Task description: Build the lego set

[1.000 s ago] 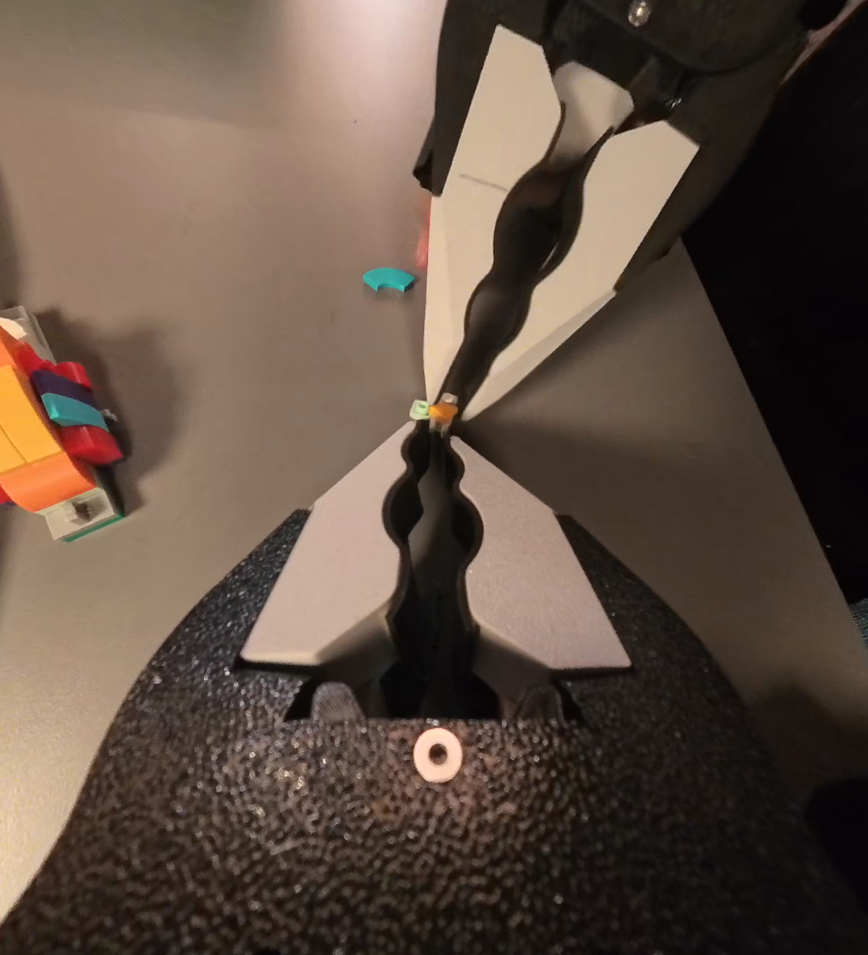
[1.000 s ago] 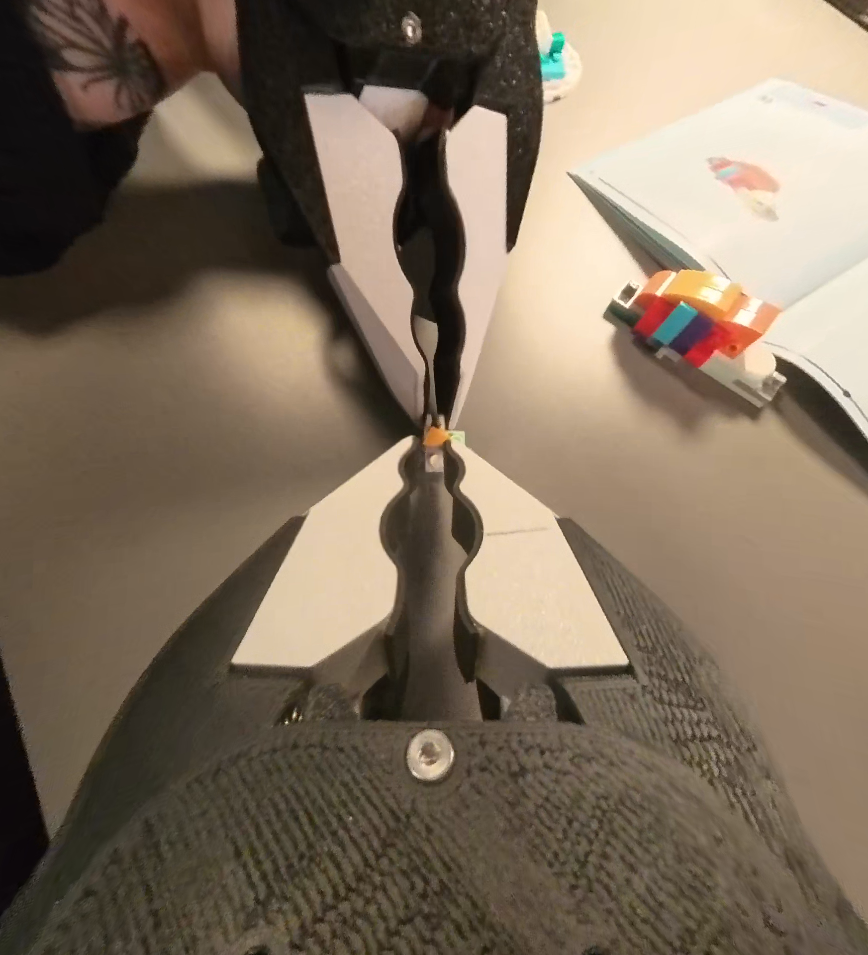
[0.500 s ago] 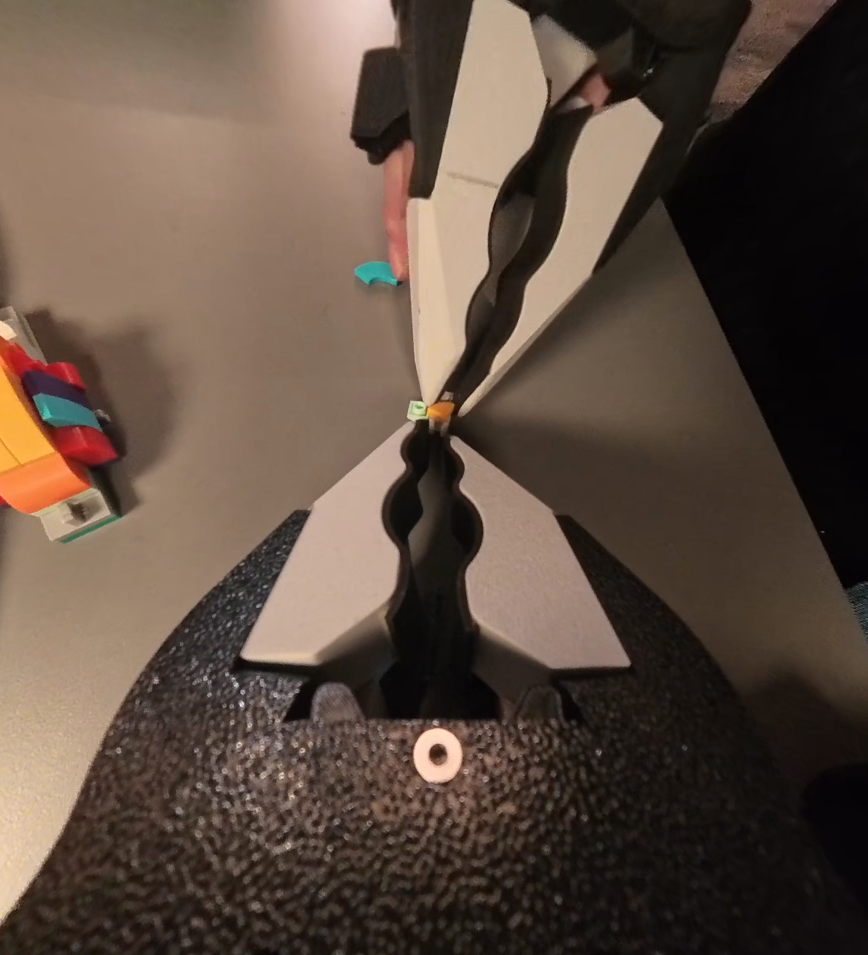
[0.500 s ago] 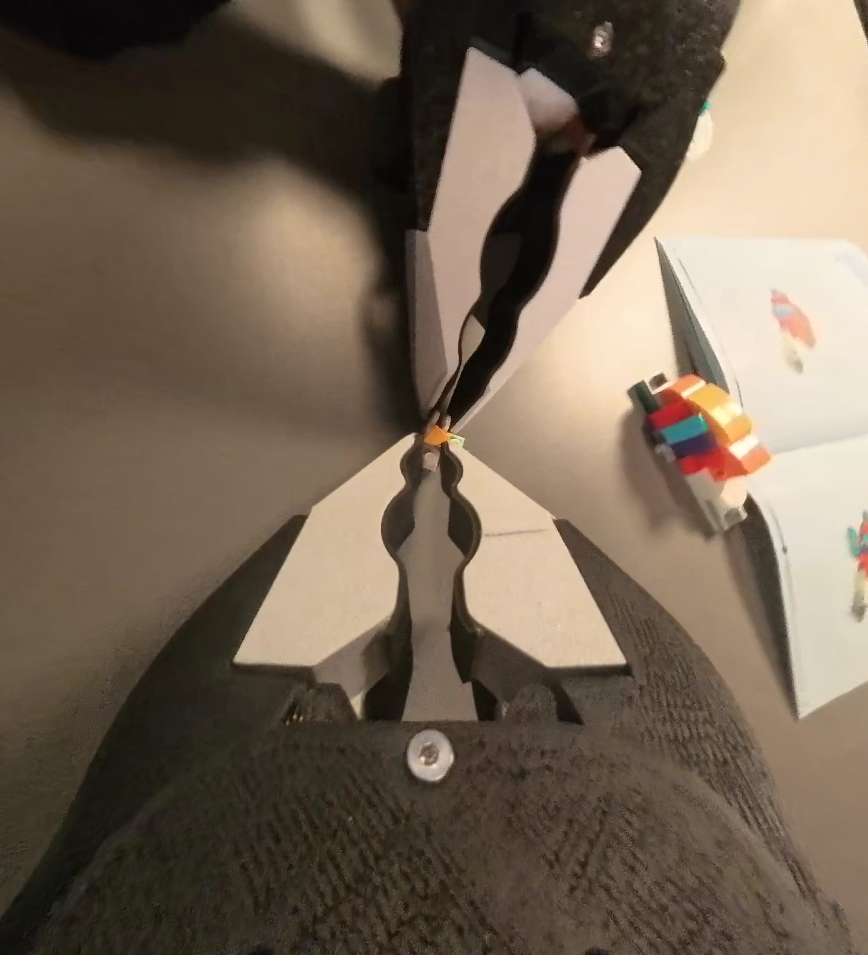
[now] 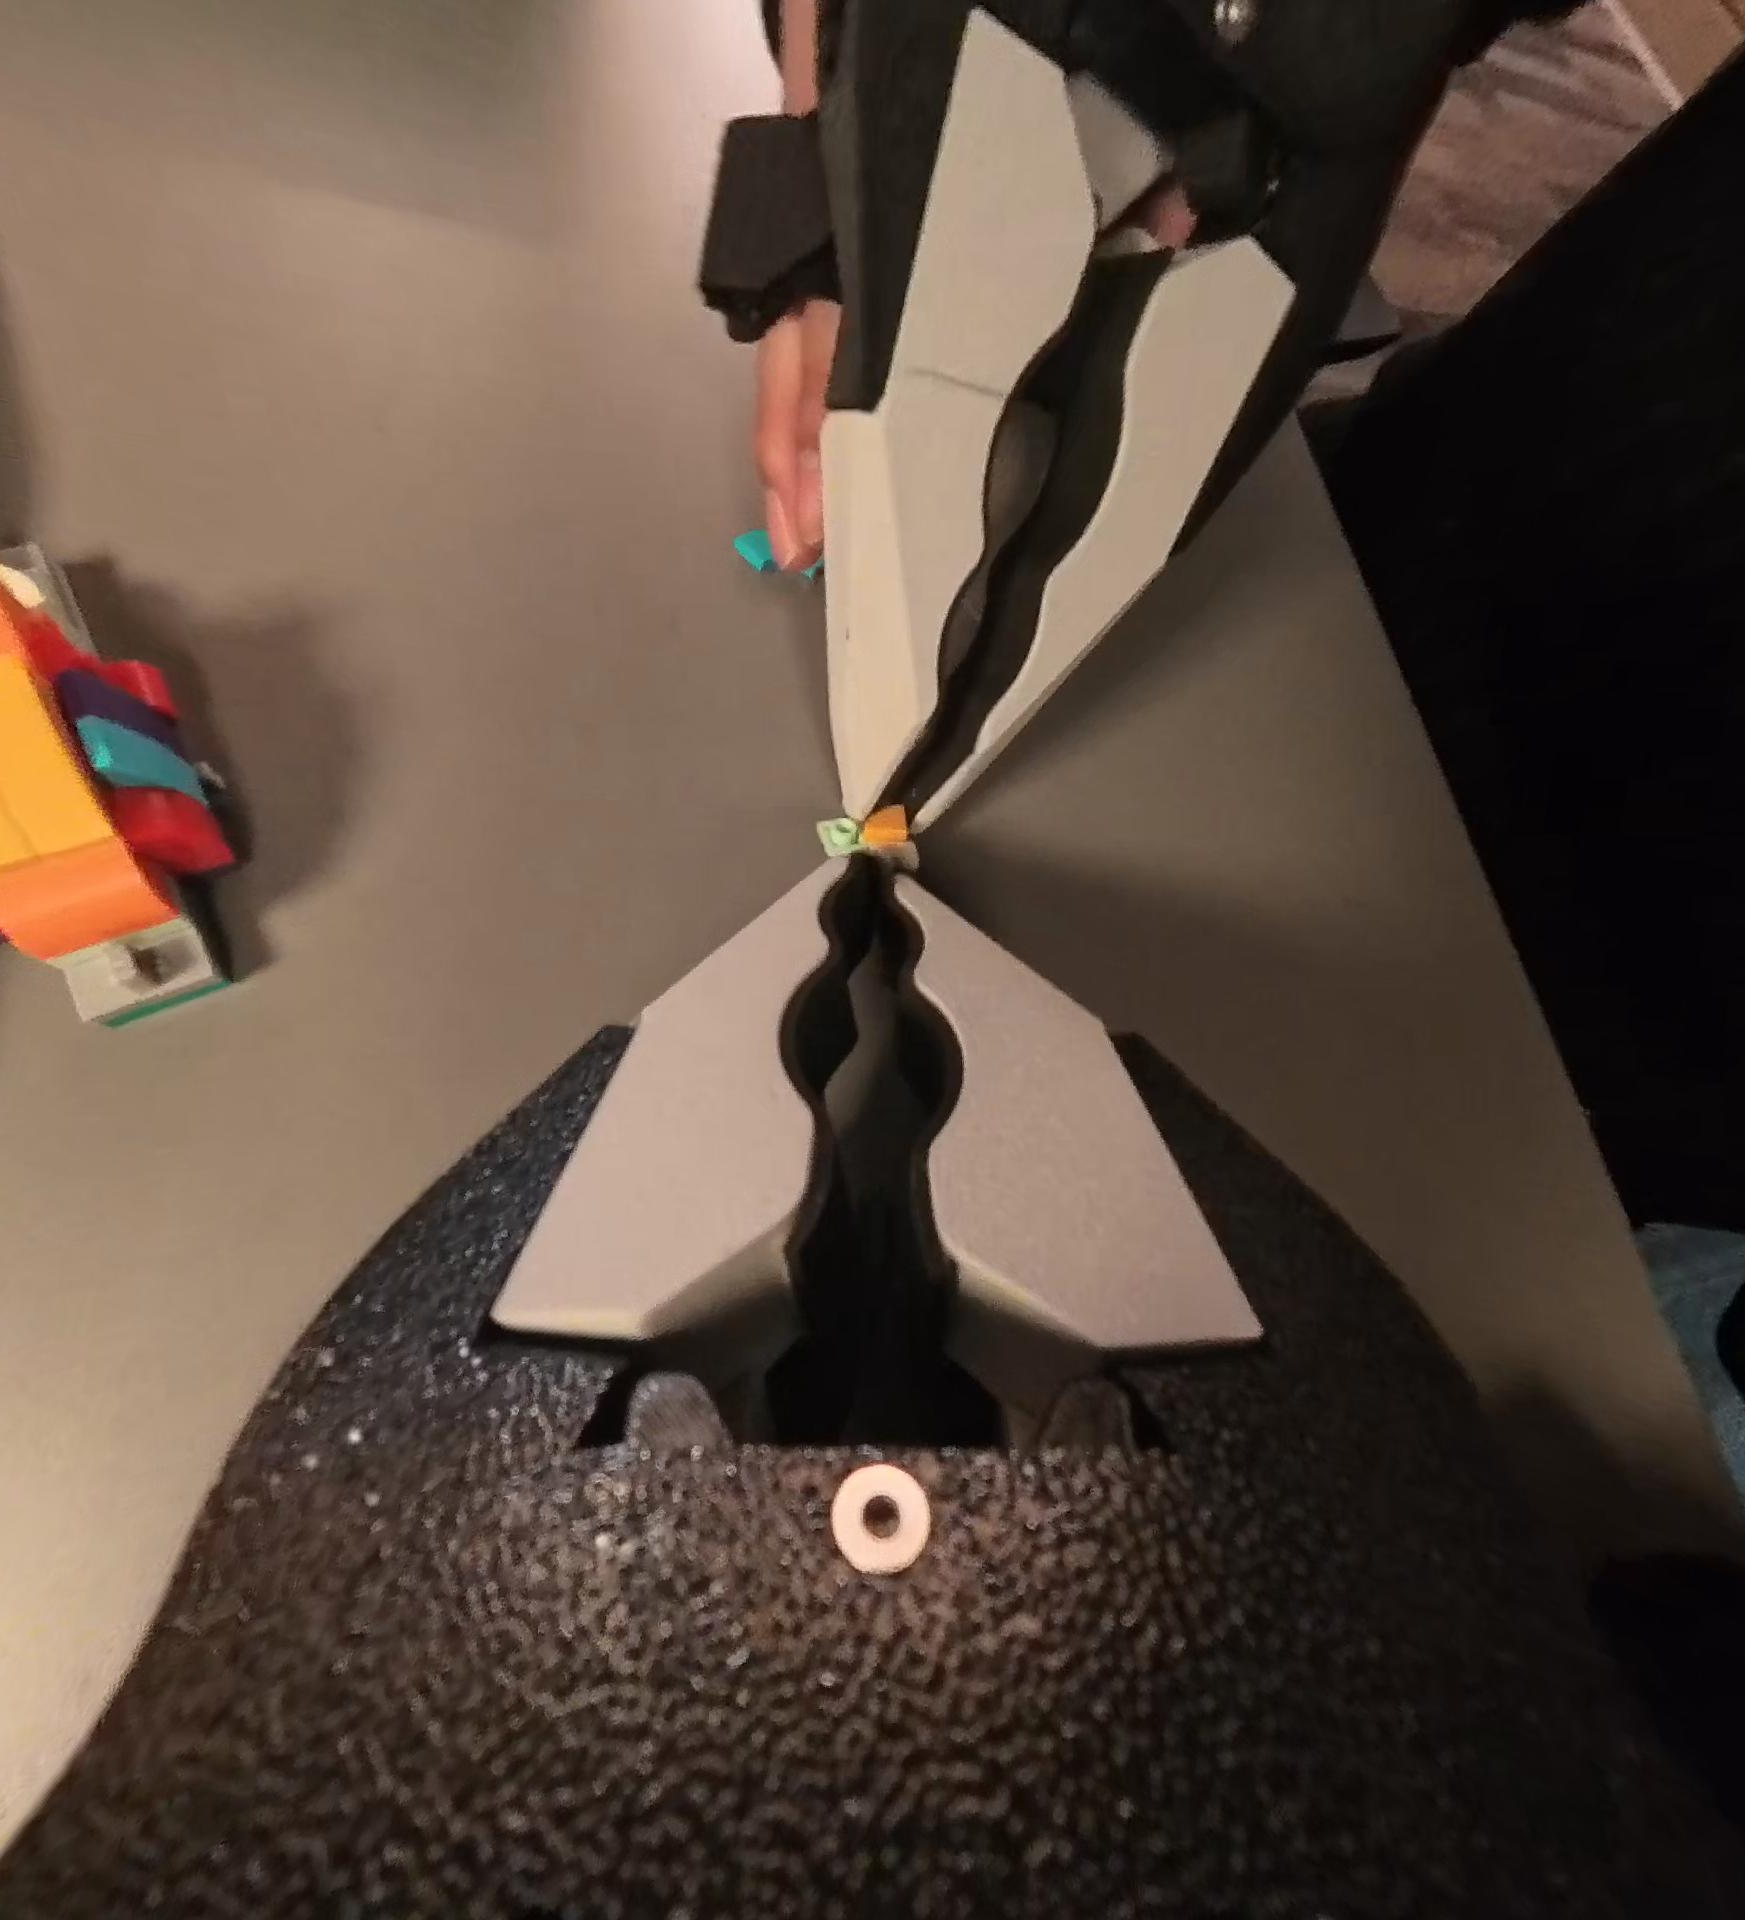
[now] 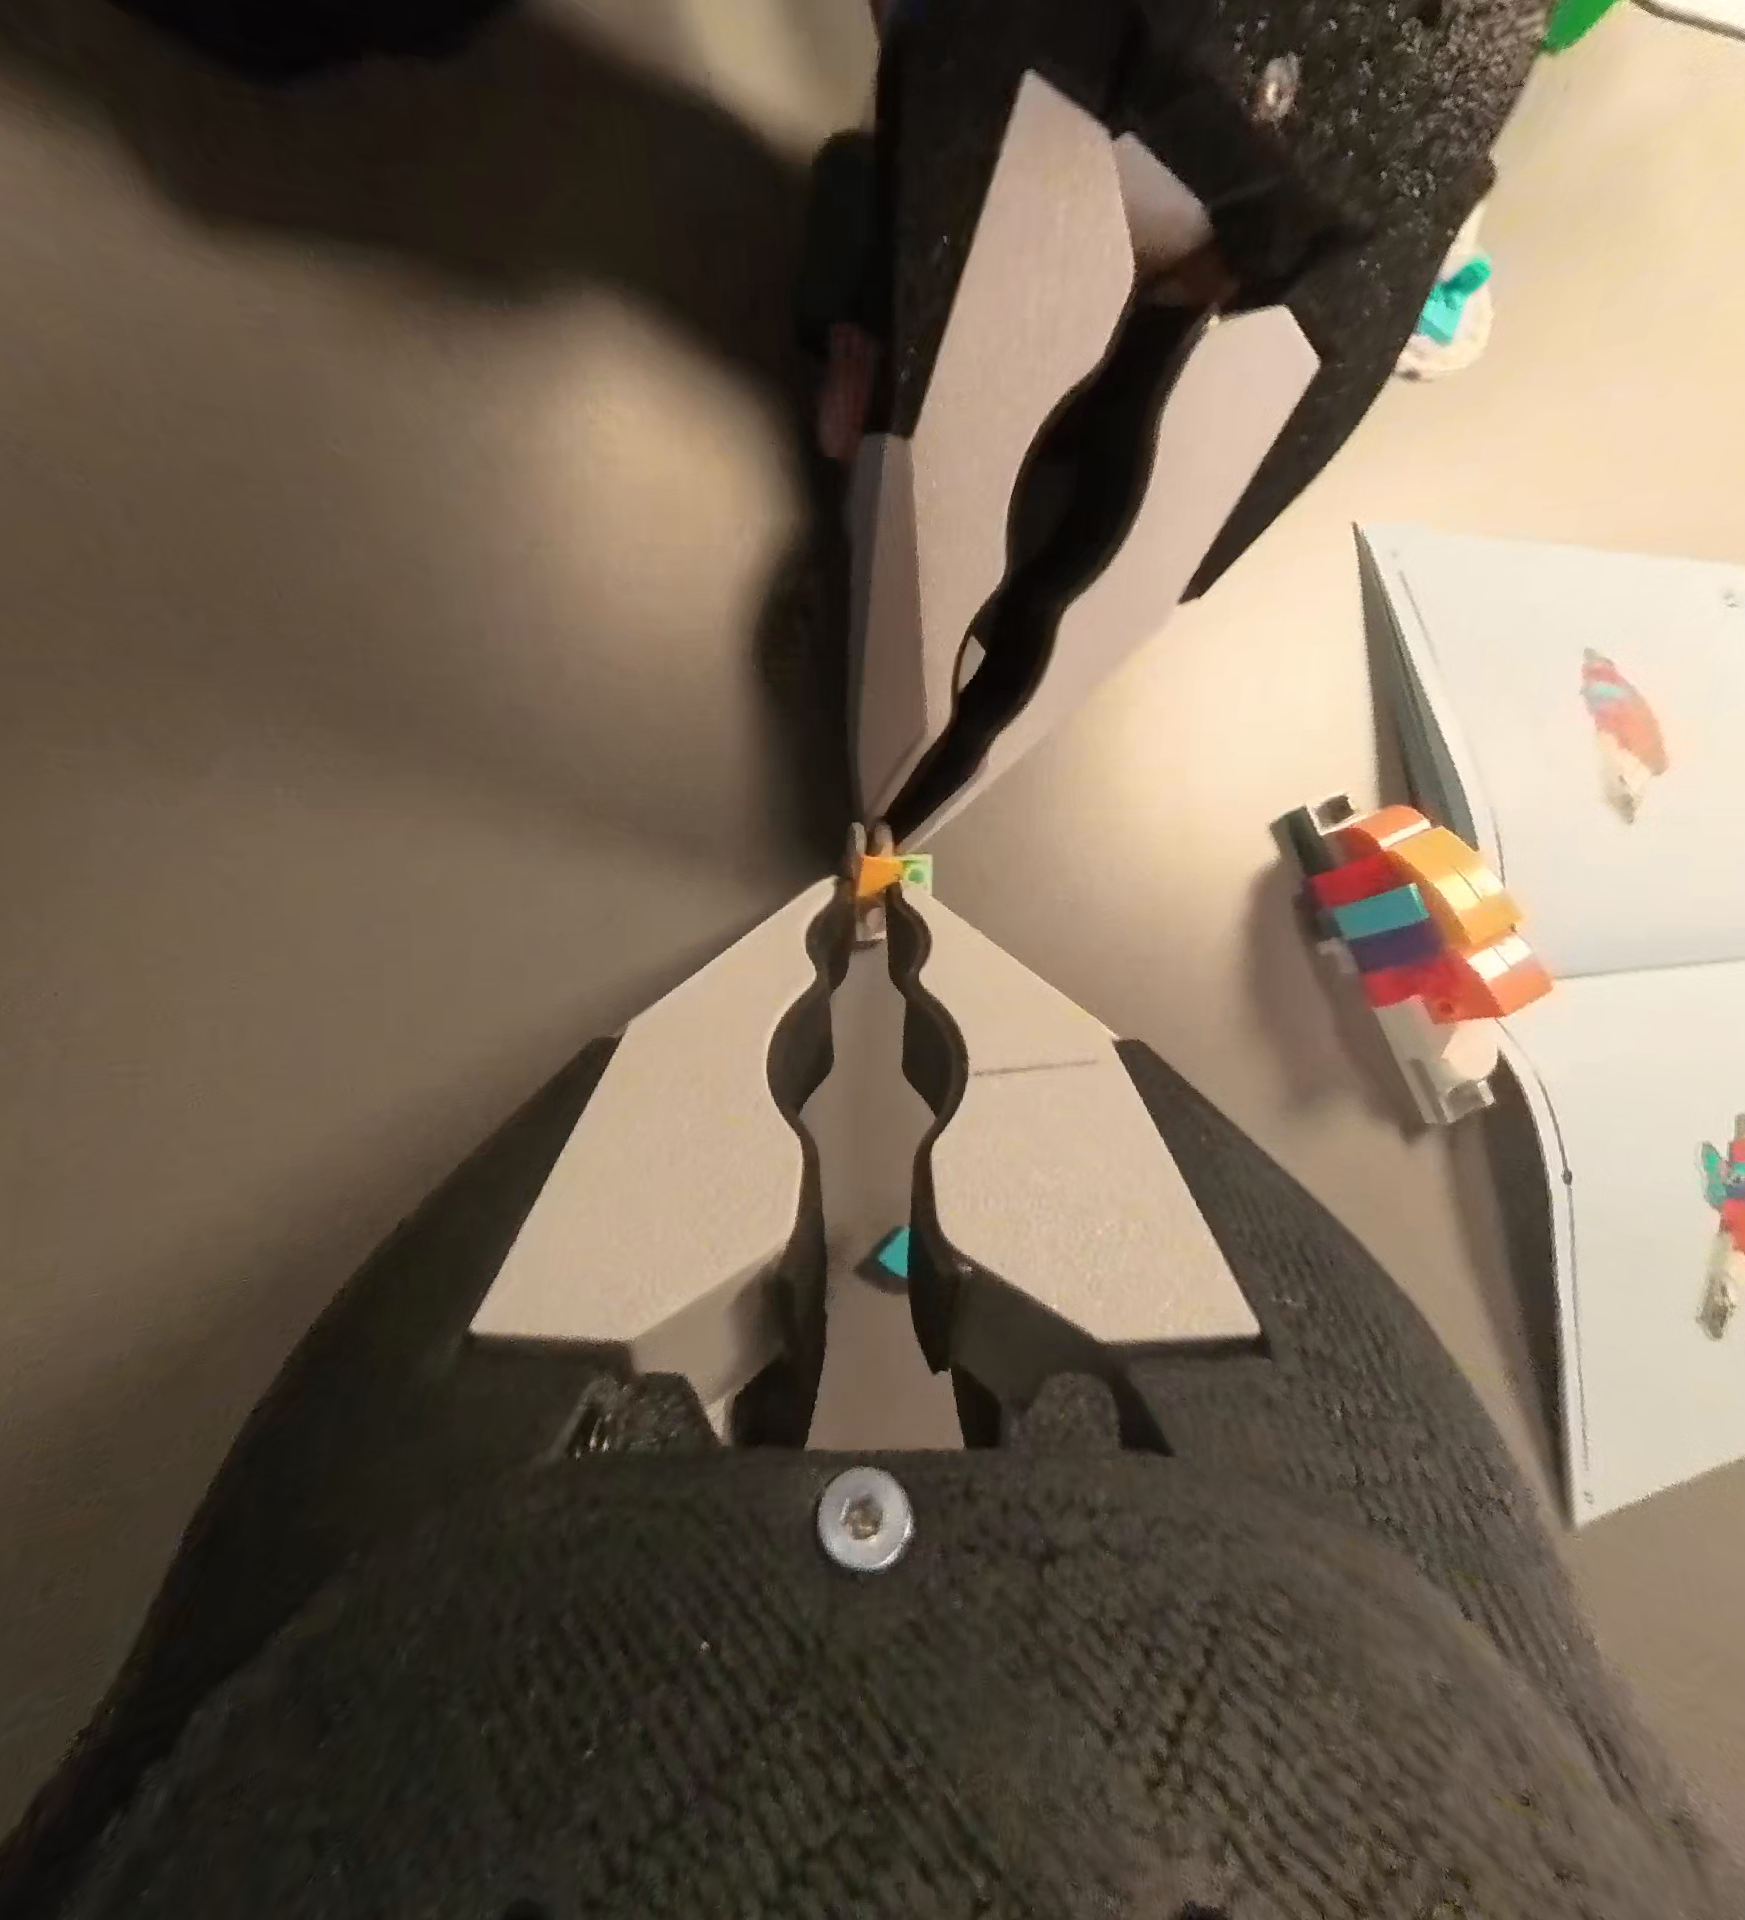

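My two grippers meet tip to tip above the grey table (image 5: 411,436). Between the tips sits a tiny cluster of lego pieces: a light green piece (image 5: 837,834), an orange piece (image 5: 887,826) and a grey piece (image 6: 870,920). My left gripper (image 5: 870,868) is shut on the cluster's near side. My right gripper (image 6: 873,906) is shut on the grey piece, with the orange piece (image 6: 873,873) and the green piece (image 6: 917,873) just beyond. Where each piece ends is too small to tell. The part-built colourful model (image 5: 47,810) lies on the table, apart from both grippers.
The model (image 6: 1408,935) rests against an open instruction booklet (image 6: 1626,831). A loose teal curved piece (image 5: 759,549) lies by a person's finger (image 5: 790,447) and shows between the right fingers (image 6: 894,1252). The table edge (image 5: 1450,831) runs along the right, dark beyond it. The tips of both grippers are at nearly the same place.
The right gripper has rolled and tilted while both stayed tip to tip on the cluster. In the right wrist view the booklet and model swung down the right side. The teal piece came into sight.
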